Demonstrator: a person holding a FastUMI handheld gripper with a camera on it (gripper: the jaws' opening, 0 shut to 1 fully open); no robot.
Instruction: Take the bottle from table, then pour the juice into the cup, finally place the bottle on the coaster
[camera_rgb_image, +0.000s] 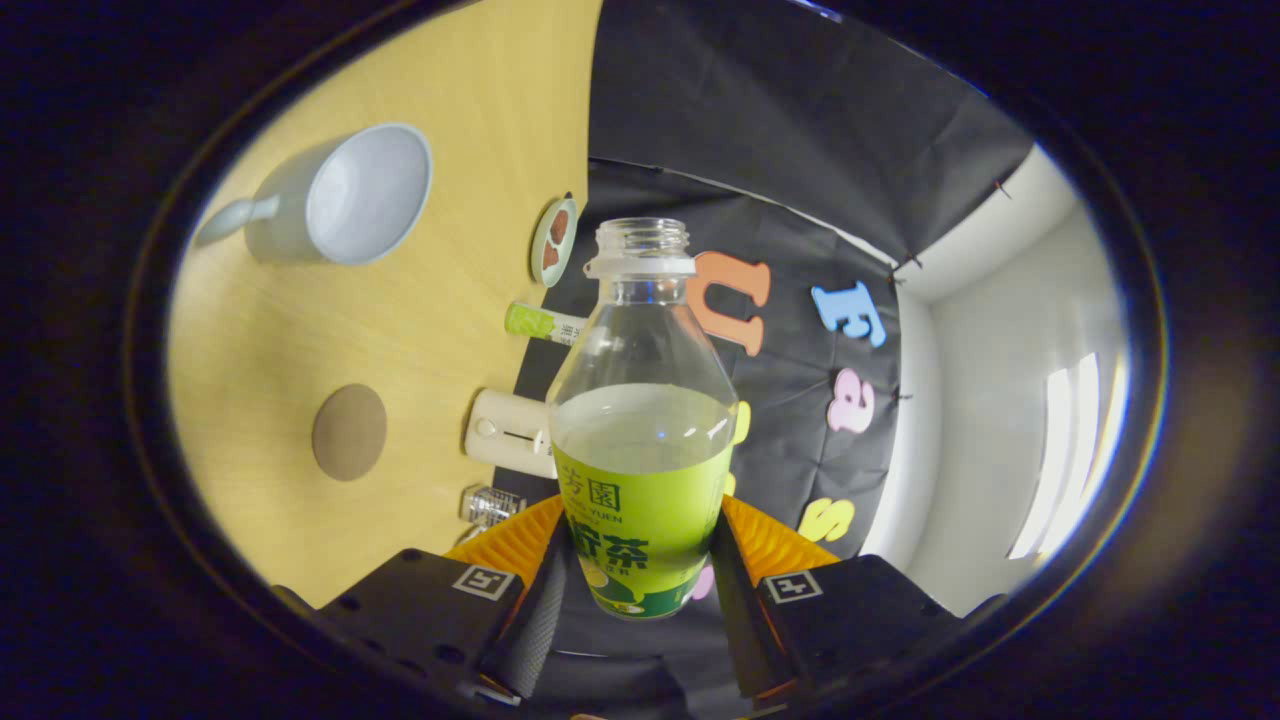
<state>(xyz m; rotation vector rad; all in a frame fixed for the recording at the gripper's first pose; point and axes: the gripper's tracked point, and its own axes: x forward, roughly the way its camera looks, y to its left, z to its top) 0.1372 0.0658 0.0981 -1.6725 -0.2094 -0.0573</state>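
Observation:
My gripper (640, 560) is shut on an uncapped clear bottle (642, 420) with a green label, both fingers pressing on its lower half. The bottle holds pale juice up to about mid-height, and its open neck points away from the fingers. The whole view is rolled, so the wooden table (440, 330) stands as a wall to the left of the bottle. On it, far beyond the fingers, a pale blue cup (345, 195) with a handle shows its open mouth. A round brown coaster (349, 431) lies on the table nearer the fingers, left of the bottle.
Along the table's far edge by the booth wall lie a small dish with brown pieces (553, 241), a green-and-white tube (545, 323), a white boxy device (508, 432) and a small clear ribbed cap-like object (491, 505). A white wall (1000, 400) lies to the right.

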